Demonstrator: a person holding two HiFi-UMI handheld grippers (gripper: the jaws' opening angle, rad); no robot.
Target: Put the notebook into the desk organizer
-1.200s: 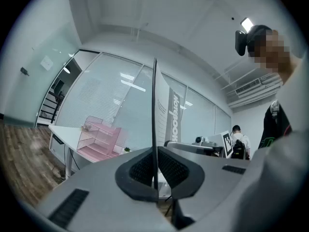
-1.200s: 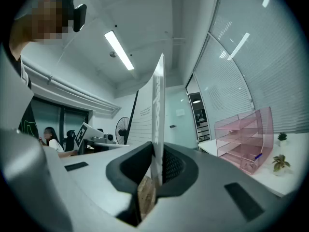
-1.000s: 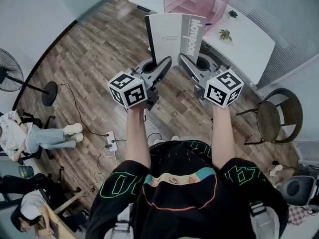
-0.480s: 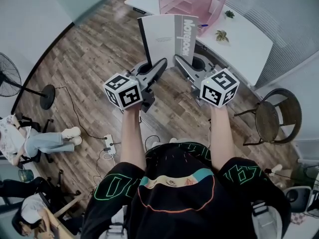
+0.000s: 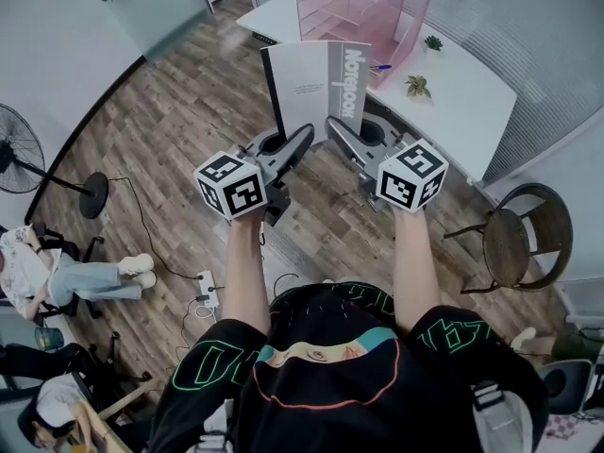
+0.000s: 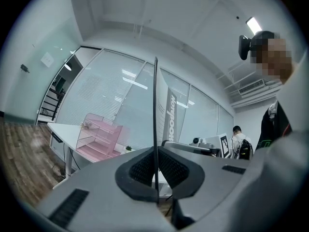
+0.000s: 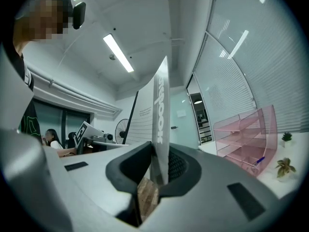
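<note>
Over wood flooring [image 5: 179, 92], short of the pink desk organizer [image 5: 363, 8], the left gripper [image 5: 304, 138] is clamping the notebook [image 5: 316, 88] by its thin, likely floppy cover while the right gripper [image 5: 335, 128] is opening its jaws around the stiffer spine, the safer hold

Floor fan [image 5: 17, 149], round chair [image 5: 514, 243], perhaps plants [image 5: 415, 85]

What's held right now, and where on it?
The notebook, at its bottom edge: left gripper shut on the white cover; right gripper, jaws opening, on the grey lettered panel.
</note>
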